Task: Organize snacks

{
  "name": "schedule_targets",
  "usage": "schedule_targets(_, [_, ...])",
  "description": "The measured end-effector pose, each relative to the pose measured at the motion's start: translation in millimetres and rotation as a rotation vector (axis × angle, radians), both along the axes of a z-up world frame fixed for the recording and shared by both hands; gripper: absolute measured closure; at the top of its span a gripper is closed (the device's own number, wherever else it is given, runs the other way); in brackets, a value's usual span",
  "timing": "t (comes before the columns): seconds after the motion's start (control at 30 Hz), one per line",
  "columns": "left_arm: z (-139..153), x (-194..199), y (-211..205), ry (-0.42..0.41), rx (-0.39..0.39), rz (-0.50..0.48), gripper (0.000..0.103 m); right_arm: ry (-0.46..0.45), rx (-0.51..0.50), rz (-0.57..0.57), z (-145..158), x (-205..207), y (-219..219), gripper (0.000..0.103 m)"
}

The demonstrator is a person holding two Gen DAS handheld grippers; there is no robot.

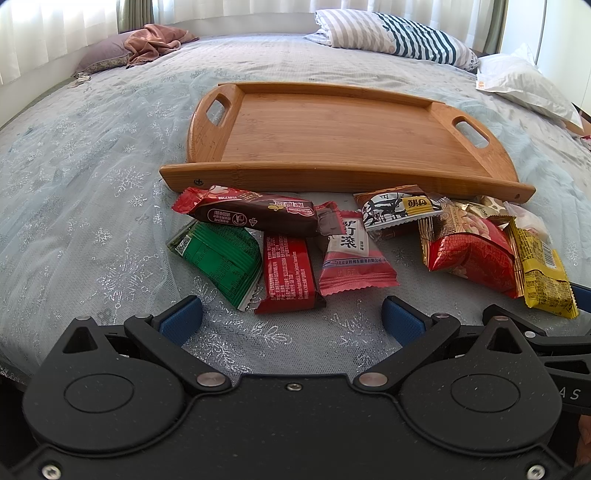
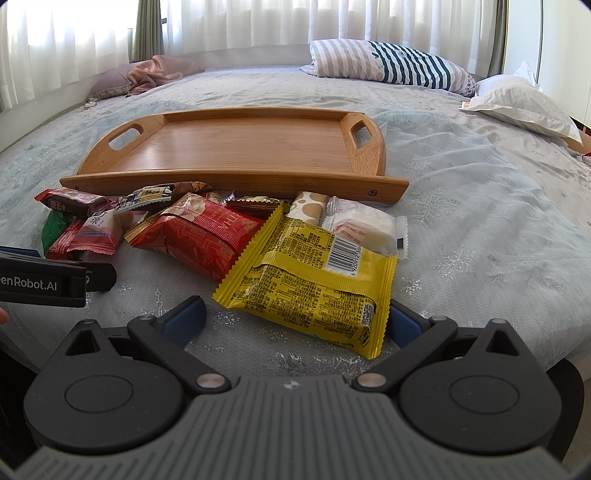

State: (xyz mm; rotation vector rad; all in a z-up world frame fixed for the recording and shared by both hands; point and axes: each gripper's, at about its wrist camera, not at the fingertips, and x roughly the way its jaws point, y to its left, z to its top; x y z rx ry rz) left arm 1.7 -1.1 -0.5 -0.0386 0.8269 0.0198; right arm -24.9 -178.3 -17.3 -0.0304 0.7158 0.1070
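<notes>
An empty wooden tray (image 1: 332,129) (image 2: 240,147) lies on the bed. Several snack packs lie in a row in front of it: a brown bar (image 1: 255,214), a green pack (image 1: 221,258), a red pack (image 1: 290,275), a pink pack (image 1: 351,254), a red-gold bag (image 1: 472,254) (image 2: 195,236), a yellow pack (image 1: 543,273) (image 2: 314,280) and a white pack (image 2: 369,229). My left gripper (image 1: 291,317) is open, just short of the red pack. My right gripper (image 2: 295,317) is open, with the yellow pack's near edge between its fingers.
The bed has a pale snowflake cover (image 1: 92,221). A striped pillow (image 1: 391,33), a white pillow (image 1: 524,85) and a pink cloth (image 1: 155,42) lie at the far side. The left gripper's body (image 2: 44,280) shows at the left of the right wrist view.
</notes>
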Motion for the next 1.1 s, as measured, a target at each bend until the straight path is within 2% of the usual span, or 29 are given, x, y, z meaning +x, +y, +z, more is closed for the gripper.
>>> schedule_targets(0.2, [-0.7, 1.0, -1.3, -0.011, 0.025, -0.01, 0.0, 0.015, -0.003, -0.001, -0.4, 2.6, 0.2, 0.0])
schedule_targets(0.33, [-1.5, 1.0, 2.0, -0.015, 0.001, -0.011, 0.0, 0.013, -0.004, 0.0, 0.1, -0.5, 1.1, 0.0])
schedule_targets(0.7, [-4.2, -9.3, 2.2, -0.047, 0.015, -0.036, 0.0, -0.019, 0.016, -0.022, 2.0, -5.2, -1.2, 0.0])
schedule_targets(0.87, [9.6, -15.6, 7.6, -0.013, -0.047, -0.067, 0.0, -0.058, 0.056, -0.03, 7.9, -20.0, -7.6, 0.0])
schedule_targets(0.97, [19.4, -21.9, 9.6, -0.038, -0.106, -0.076, 0.0, -0.087, 0.094, -0.047, 12.0, -24.5, -14.7, 0.0])
schedule_targets(1.1, [29.1, -23.6, 9.6, -0.088, -0.121, -0.061, 0.009, -0.116, 0.134, -0.081, 17.6, -22.5, -23.2, 0.0])
